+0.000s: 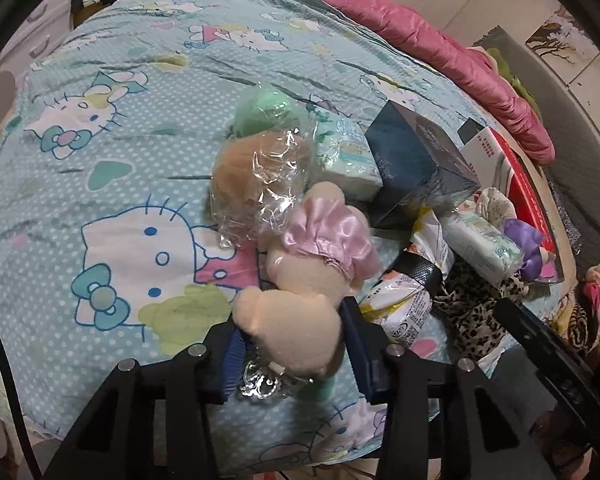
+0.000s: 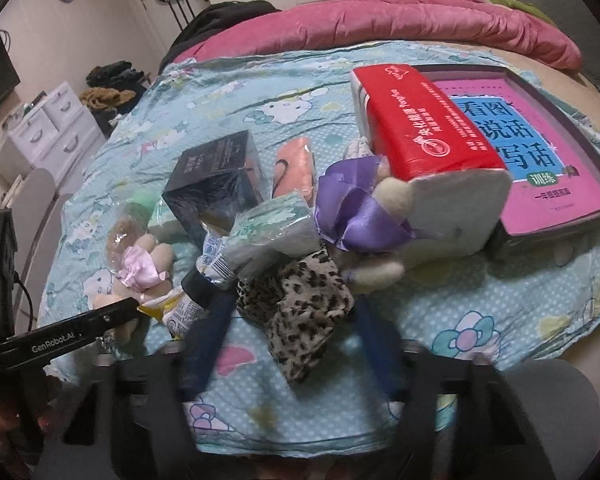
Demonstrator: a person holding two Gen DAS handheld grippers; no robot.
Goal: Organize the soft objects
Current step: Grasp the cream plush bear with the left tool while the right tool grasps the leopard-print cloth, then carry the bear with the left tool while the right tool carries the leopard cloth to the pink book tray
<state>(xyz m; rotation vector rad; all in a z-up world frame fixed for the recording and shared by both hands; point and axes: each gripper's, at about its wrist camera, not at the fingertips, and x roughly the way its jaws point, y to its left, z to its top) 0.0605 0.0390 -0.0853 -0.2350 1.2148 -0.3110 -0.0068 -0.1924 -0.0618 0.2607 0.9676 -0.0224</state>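
Clamping the cream plush bear (image 1: 296,320) between its blue pads, the left gripper (image 1: 296,350) sits beside the right gripper (image 2: 296,336), whose blurred jaws seemingly straddle a leopard-print cloth (image 2: 300,300).

I see my right gripper (image 2: 292,344) low over the bed (image 2: 480,320), jaws either side of the leopard-print cloth (image 2: 300,304), whether pressing it I cannot tell; beyond it lie a purple-ribboned plush (image 2: 360,208), a dark box (image 2: 216,180) and a red tissue pack (image 2: 420,124); the left gripper (image 2: 72,336) reaches in near the bed's left edge.
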